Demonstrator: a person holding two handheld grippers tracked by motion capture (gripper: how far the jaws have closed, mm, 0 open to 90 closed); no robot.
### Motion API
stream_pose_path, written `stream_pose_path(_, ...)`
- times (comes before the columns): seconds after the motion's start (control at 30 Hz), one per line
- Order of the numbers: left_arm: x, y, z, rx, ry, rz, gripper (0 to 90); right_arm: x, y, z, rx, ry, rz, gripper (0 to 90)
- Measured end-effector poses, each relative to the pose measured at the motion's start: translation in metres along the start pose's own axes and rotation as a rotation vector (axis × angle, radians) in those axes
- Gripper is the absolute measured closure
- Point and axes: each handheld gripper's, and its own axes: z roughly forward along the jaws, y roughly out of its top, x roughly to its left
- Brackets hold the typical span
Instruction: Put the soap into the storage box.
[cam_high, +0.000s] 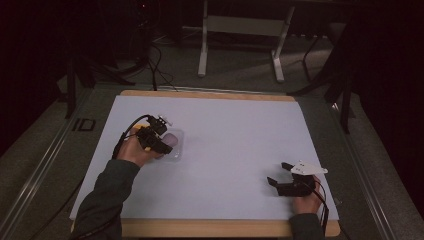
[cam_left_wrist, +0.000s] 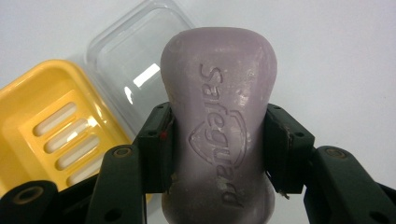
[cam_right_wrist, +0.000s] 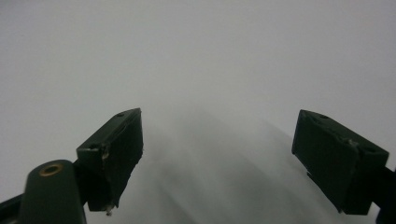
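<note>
Lilac, embossed bar of soap (cam_left_wrist: 218, 126) sits clamped across its waist in your left gripper (cam_left_wrist: 218, 149), above the yellow slatted soap dish (cam_left_wrist: 42, 116); lower it in next; your right gripper (cam_right_wrist: 217, 158) idles, jaws apart.

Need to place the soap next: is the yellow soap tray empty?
Empty: the yellow soap tray shows bare slots; the soap bar sits clamped in the left gripper.
</note>
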Motion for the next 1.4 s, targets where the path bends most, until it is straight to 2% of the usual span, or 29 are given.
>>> stream_pose_path(0.2, 0.005, -0.001, 0.0, -0.012, 0.011, -0.029, 50.0, 0.0, 0.0, 0.0, 0.001, 0.0, -0.001, 16.2)
stream_pose_path(0.57, 0.008, -0.001, 0.002, -0.001, 0.056, -0.042, 50.0, 0.0, 0.0, 0.0, 0.0, 0.0, -0.001, 16.2)
stream_pose_path(1.03, 0.021, -0.006, -0.003, -0.022, 0.073, -0.084, 50.0, 0.0, 0.0, 0.0, 0.001, -0.001, -0.002, 16.2)
stream_pose_path(1.4, 0.035, -0.011, -0.004, -0.018, 0.098, -0.126, 49.9, 0.0, 0.0, 0.0, 0.0, -0.002, -0.002, 16.2)
